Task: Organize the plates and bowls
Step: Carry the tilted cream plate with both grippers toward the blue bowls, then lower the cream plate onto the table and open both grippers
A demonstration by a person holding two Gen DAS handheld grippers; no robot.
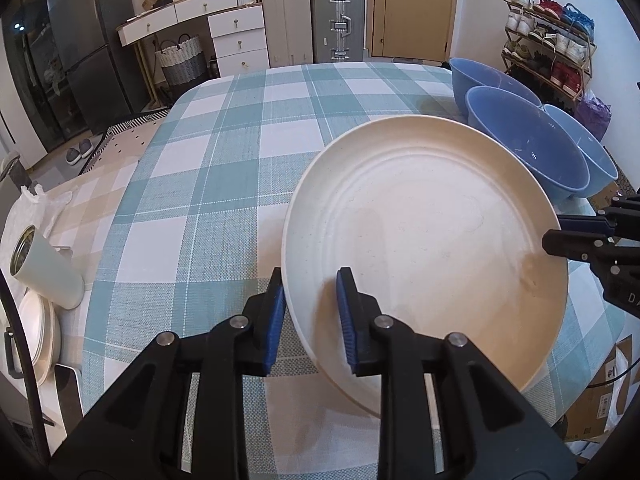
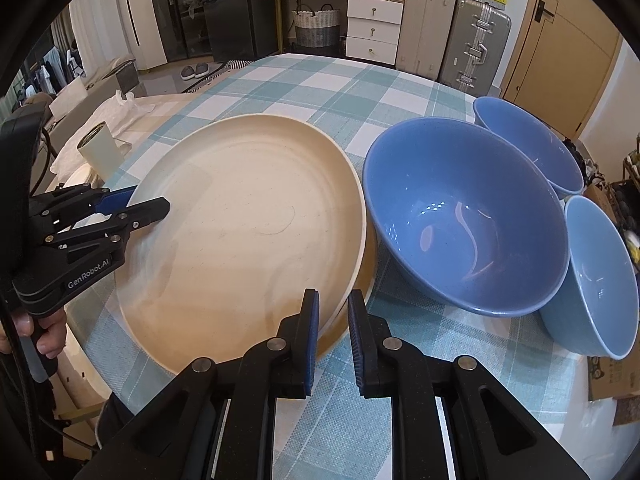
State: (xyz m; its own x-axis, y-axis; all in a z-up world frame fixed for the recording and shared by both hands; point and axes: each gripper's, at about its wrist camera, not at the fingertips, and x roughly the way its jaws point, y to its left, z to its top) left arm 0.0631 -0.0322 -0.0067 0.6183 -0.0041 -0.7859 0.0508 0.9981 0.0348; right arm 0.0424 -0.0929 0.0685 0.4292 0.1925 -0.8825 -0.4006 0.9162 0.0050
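A large cream plate point(image 1: 432, 232) lies on the checked tablecloth point(image 1: 224, 184); it also shows in the right wrist view point(image 2: 240, 232). My left gripper point(image 1: 310, 300) straddles the plate's near-left rim, one finger outside and one inside, with a gap at the pads. My right gripper point(image 2: 333, 316) straddles the opposite rim the same way; it shows in the left wrist view point(image 1: 560, 232). The left gripper shows in the right wrist view point(image 2: 136, 206). Three blue bowls point(image 2: 464, 216) point(image 2: 528, 144) point(image 2: 600, 280) stand right of the plate.
A pale cup point(image 1: 44, 268) lies tilted at the table's left end beside a stack of white plates point(image 1: 40, 332). Cardboard boxes point(image 1: 608, 396) sit below the table's right edge. Suitcases point(image 1: 312, 20), a drawer unit and a shoe rack point(image 1: 548, 40) stand behind.
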